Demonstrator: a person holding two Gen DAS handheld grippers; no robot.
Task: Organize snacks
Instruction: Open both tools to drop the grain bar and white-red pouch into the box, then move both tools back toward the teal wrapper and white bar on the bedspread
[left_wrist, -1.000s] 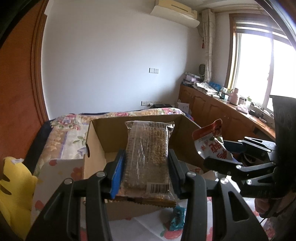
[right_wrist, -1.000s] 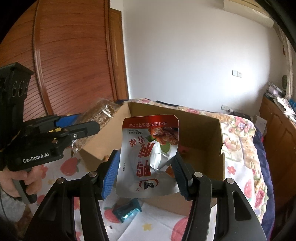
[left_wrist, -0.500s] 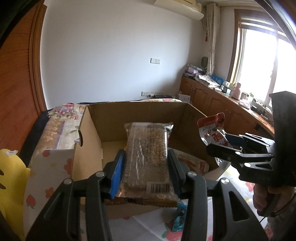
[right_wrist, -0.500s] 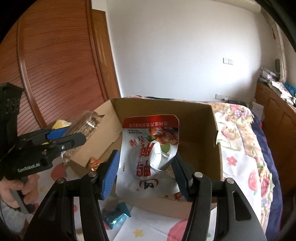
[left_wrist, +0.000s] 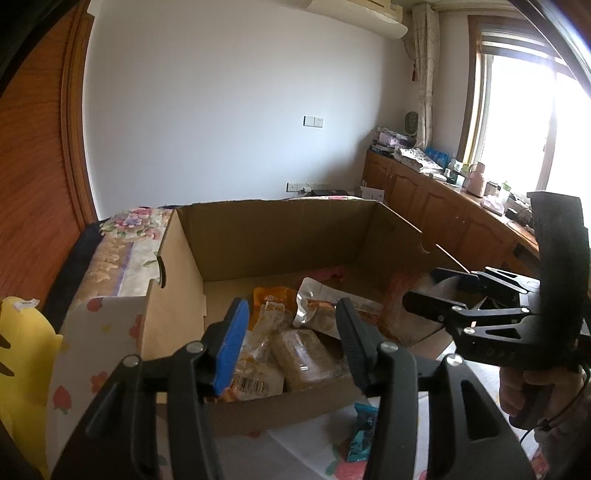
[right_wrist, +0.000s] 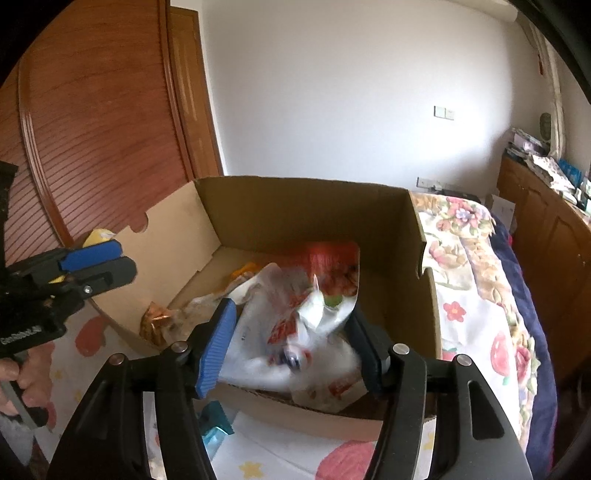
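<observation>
Floral and strawberry-print bedding (right_wrist: 476, 291) covers the surface that carries everything, with a white wall and a wooden door behind.

Nearest, at the bottom of the left wrist view, the left gripper (left_wrist: 291, 339) hangs over the near wall of the open brown cardboard box (left_wrist: 280, 240), fingers spread wide with nothing between them. Just beyond, inside the box, lie a clear-wrapped brown grain bar packet (left_wrist: 310, 354) and other wrapped snacks, apparently already dropped there.

At the bottom centre of the right wrist view, the right gripper (right_wrist: 295, 336) sits above the box's near edge, fingers apart. A crumpled red-and-white foil snack pouch (right_wrist: 310, 306) fills the gap, motion-blurred; I cannot tell whether the pads touch it, and it seems to be falling into the box.

A small teal-wrapped candy (left_wrist: 362, 439) lies on the bedding just outside the box, probably the next item to collect.
</observation>
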